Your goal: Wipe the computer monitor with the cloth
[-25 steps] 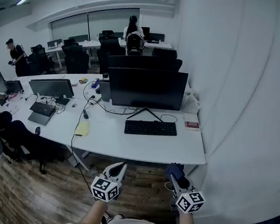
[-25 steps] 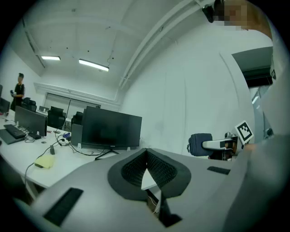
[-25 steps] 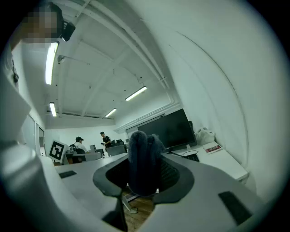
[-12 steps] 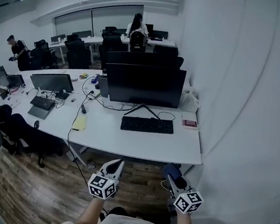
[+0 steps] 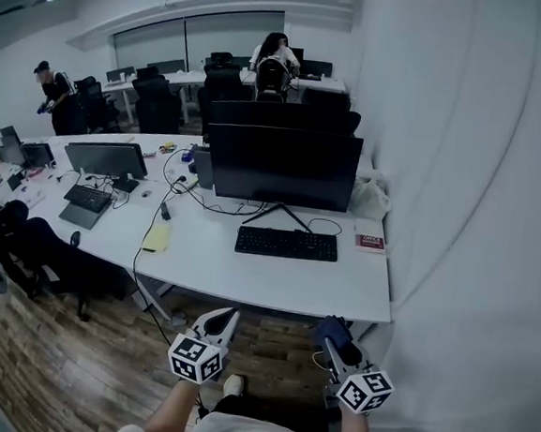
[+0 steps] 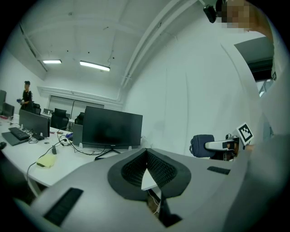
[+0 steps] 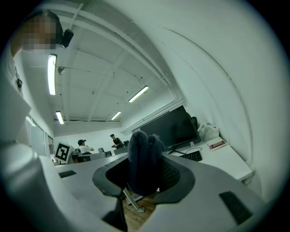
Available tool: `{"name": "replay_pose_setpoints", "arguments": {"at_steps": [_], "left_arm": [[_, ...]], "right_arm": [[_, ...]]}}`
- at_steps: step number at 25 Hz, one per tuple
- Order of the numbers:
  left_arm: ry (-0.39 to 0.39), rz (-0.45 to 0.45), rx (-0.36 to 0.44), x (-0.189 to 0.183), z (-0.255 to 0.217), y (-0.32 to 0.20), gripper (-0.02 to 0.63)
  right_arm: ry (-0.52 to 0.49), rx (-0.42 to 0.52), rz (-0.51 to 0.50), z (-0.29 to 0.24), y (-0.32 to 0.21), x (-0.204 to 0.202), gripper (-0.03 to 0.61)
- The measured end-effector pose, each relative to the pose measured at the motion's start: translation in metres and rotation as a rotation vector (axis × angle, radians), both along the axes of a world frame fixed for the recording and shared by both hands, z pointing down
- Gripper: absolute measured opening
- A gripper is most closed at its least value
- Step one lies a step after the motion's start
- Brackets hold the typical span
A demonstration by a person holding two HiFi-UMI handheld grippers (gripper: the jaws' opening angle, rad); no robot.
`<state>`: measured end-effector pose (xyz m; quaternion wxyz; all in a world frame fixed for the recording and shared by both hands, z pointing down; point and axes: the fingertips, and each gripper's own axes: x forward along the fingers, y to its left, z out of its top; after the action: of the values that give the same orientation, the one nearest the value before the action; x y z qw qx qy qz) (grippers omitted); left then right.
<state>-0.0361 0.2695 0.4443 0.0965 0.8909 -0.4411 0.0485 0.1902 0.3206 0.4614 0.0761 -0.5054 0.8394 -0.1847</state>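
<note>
Since the monitor (image 5: pixel 283 167) stands on a thin foot at the back of the tabletop (image 5: pixel 219 270), I think a hard push with the cloth (image 7: pixel 144 163) could tip it back or slide it. The keyboard (image 5: pixel 287 244) lies just in front of it. Wires (image 5: pixel 216 211) trail beside the foot, so a low reach could knock or snag them. The cloth could also slip out if the squeeze is weak, because only a bunched wad is held.

The right tongs (image 5: pixel 338 337) are closed on that cloth. It is dark blue and fluffy, and it sticks up past the tips. The left tongs (image 5: pixel 226 319) are closed too, tips touching, with nothing between them. Both hang low over the wooden floor (image 5: pixel 79 363), well apart from the tabletop.

The monitor is wide, flat and black. Its screen is dark and faces the person. I cannot see dust or marks on it from here.
</note>
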Motion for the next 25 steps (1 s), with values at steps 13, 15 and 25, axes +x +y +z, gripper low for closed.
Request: {"name": "replay_pose_setpoints", "arguments": {"at_steps": [13,15,25], "left_arm": [[0.023,0.013,0.004,-0.003,0.008,-0.045,0.009],[0.027,0.021,0.005,-0.005,0.009,-0.059,0.009],[0.004,0.076,-0.011,-0.019,0.014,-0.144,0.009]], "right_arm": [[0.013,-0.008,0.005,0.006,-0.042,-0.006,0.145],[0.025,-0.001,0.006,0.005,-0.057,-0.01,0.145],[0.044,-0.016,0.027,0.008,-0.139,-0.036,0.146]]}}
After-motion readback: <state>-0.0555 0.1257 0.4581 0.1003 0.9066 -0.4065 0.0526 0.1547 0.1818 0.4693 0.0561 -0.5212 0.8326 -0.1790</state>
